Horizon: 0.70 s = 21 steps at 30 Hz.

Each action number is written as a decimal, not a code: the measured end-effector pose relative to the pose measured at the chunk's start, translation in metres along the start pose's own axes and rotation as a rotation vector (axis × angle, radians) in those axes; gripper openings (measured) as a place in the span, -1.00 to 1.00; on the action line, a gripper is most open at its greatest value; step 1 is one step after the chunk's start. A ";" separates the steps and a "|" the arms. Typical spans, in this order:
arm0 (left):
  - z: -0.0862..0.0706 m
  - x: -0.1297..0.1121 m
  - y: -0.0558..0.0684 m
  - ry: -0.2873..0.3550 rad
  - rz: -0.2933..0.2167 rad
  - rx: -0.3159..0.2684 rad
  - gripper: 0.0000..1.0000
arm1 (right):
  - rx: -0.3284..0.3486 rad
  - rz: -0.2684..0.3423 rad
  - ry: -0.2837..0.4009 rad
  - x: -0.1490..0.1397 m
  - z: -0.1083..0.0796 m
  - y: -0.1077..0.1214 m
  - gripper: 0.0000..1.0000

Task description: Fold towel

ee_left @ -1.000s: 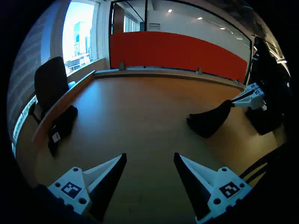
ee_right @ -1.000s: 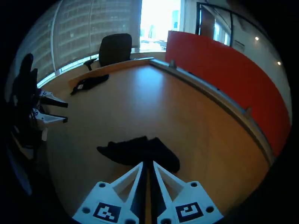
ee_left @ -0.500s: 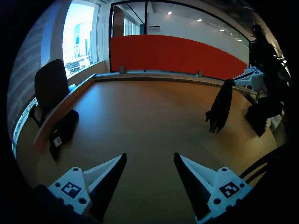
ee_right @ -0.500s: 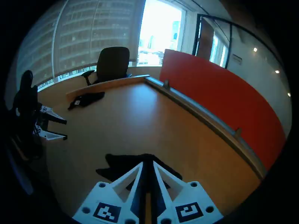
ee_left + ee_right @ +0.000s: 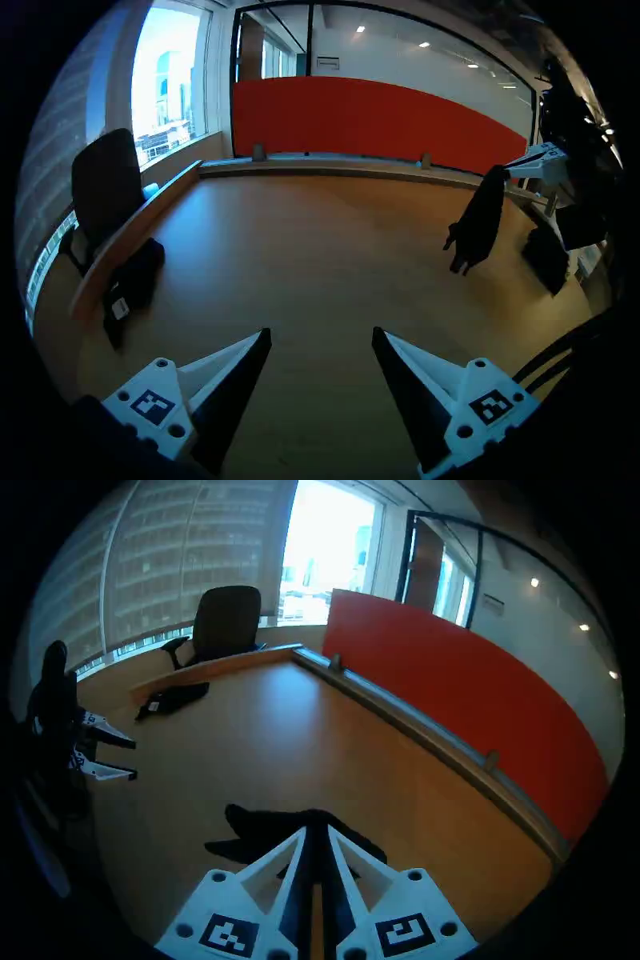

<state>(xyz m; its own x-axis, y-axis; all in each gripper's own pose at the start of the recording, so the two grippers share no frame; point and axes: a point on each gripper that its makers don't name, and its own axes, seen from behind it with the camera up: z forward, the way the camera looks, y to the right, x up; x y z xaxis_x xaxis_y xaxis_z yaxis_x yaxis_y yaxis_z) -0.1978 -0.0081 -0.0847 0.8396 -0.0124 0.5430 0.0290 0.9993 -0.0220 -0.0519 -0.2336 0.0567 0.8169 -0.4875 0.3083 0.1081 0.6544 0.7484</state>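
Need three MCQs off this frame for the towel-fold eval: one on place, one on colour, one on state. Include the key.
1. Where is the dark towel?
A) Flat on the floor
B) Hanging from the right gripper
C) Stuffed in a drawer

2. What colour is the partition behind the table?
A) Blue
B) Green
C) Red

3. How do the left gripper's jaws stand?
A) Open, holding nothing
B) Shut on the towel
C) Shut on a cup

Key:
1 B, the towel dangles from the shut jaws in the left gripper view.
2 C, the panel is plainly red in both views.
3 A, bare table shows in the wide gap between the jaws.
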 end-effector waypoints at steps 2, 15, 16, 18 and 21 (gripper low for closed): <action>0.001 0.001 0.000 0.000 0.002 -0.001 0.87 | -0.004 0.009 0.000 -0.001 -0.004 0.005 -0.90; 0.004 0.008 0.005 0.000 0.016 -0.010 0.87 | -0.065 0.046 -0.013 -0.018 -0.042 0.054 -0.90; 0.004 0.008 0.005 0.000 0.017 -0.010 0.87 | -0.071 0.049 -0.015 -0.019 -0.046 0.059 -0.90; 0.004 0.009 0.006 0.000 0.018 -0.011 0.87 | -0.083 0.055 -0.017 -0.022 -0.052 0.069 -0.90; 0.004 0.010 0.005 0.000 0.022 -0.010 0.87 | -0.103 0.065 -0.021 -0.026 -0.063 0.083 -0.90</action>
<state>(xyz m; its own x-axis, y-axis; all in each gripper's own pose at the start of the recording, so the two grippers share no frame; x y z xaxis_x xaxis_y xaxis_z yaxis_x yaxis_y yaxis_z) -0.1911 -0.0027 -0.0755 0.8400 0.0091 0.5425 0.0164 0.9990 -0.0420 -0.0287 -0.1297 0.0740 0.8122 -0.4533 0.3672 0.1135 0.7402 0.6627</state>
